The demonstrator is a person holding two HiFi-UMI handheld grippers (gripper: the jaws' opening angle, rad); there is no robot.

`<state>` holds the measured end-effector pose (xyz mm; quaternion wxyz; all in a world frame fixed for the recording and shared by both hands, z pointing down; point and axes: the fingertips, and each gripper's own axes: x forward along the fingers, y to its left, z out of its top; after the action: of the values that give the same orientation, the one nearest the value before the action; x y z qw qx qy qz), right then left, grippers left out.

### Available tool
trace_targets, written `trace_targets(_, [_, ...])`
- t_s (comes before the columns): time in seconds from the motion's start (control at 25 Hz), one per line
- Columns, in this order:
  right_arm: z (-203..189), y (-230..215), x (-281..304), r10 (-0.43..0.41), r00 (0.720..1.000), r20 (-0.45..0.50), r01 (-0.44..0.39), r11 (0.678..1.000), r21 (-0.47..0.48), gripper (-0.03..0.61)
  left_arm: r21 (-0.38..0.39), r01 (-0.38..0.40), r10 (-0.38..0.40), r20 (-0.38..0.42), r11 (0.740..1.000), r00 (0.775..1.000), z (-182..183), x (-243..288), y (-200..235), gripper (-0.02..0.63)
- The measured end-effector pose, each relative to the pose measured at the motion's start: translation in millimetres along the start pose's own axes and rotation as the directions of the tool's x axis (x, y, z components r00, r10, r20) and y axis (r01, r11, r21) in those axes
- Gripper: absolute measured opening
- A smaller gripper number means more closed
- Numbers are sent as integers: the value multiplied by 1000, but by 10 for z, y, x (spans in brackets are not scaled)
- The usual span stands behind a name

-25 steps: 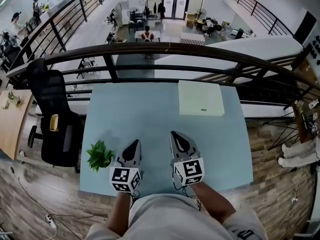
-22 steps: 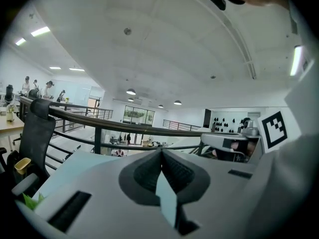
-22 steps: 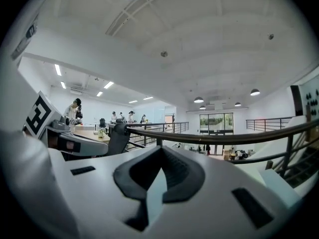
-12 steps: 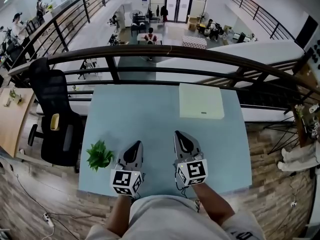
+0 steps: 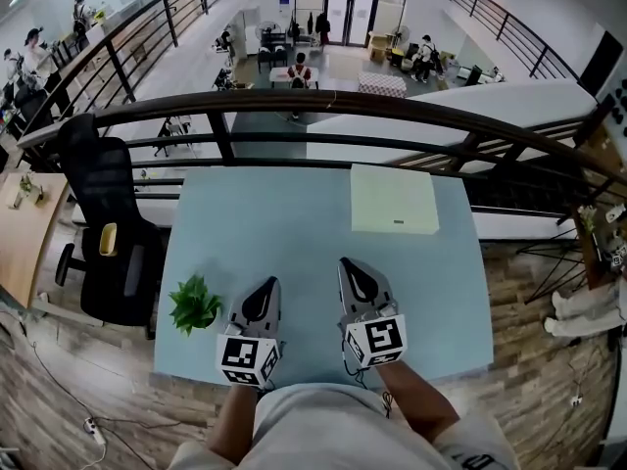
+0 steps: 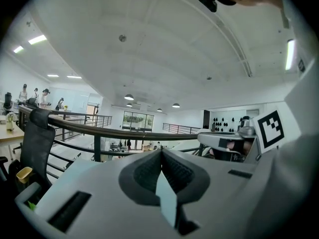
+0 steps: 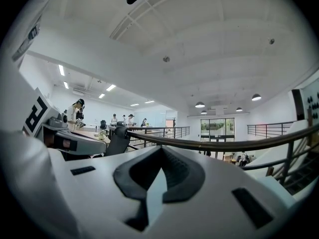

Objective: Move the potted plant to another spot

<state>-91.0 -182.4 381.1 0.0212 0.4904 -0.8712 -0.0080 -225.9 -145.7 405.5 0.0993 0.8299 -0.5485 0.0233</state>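
The potted plant [image 5: 195,305], small with green leaves, stands at the left edge of the light-blue table [image 5: 294,213], near the front. My left gripper [image 5: 270,281] hovers over the table's near part, just right of the plant and apart from it, jaws shut and empty. My right gripper [image 5: 342,261] is beside it, further right, also shut on nothing. In the left gripper view the left gripper [image 6: 161,151] points level toward the railing with its pads together. The right gripper view shows the right gripper [image 7: 160,148] closed the same way. The plant is not clearly seen in either gripper view.
A flat white box [image 5: 394,198] lies at the table's back right. A black office chair [image 5: 103,223] stands close to the table's left side. A dark railing [image 5: 333,101] runs behind the table, with a lower floor beyond it.
The left gripper has lifted slightly. The right gripper, the plant and the box stay where they were, and both grippers remain shut.
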Motion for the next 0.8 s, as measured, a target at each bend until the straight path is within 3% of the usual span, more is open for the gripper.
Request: trace_targets(0.8, [5, 63, 4, 36, 999, 0, -36, 999, -26, 3, 15, -16, 16, -7, 1000, 1000, -36, 6, 18, 12])
